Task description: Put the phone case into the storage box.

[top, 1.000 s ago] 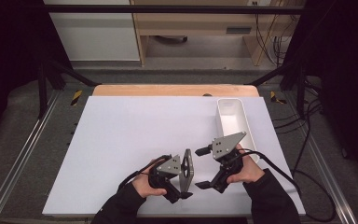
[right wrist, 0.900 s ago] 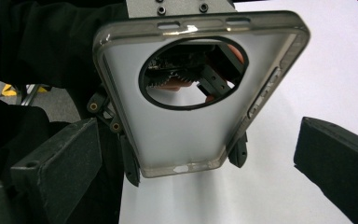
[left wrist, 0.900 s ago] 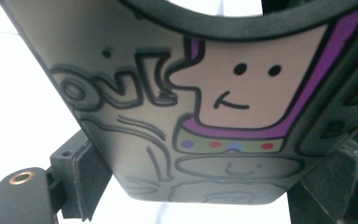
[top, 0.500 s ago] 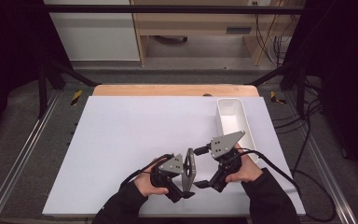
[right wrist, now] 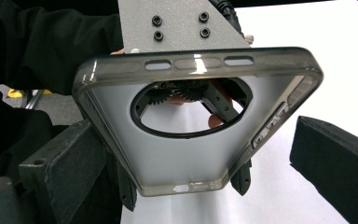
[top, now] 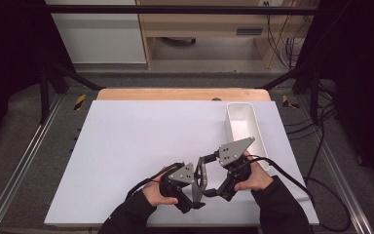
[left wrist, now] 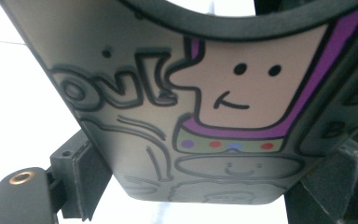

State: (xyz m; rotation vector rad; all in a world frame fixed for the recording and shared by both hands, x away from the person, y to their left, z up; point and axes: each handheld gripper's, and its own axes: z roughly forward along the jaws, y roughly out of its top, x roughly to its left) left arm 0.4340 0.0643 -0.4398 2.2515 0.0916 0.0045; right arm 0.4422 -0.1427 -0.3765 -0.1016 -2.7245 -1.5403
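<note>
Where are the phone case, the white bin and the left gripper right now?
phone case [right wrist: 186,154]: right gripper view, on its translucent inner back panel below the round camera cutout.
white bin [top: 244,127]: high view, on its inner floor.
left gripper [top: 195,194]: high view, between its fingertips at the case's lower end.

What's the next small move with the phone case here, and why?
Probably close the right gripper on the phone case: the left gripper clamps its lower edges, while the right jaws straddle it with a gap showing at one side.

Cartoon-printed phone case [left wrist: 205,116], upright on edge, held above table
</note>
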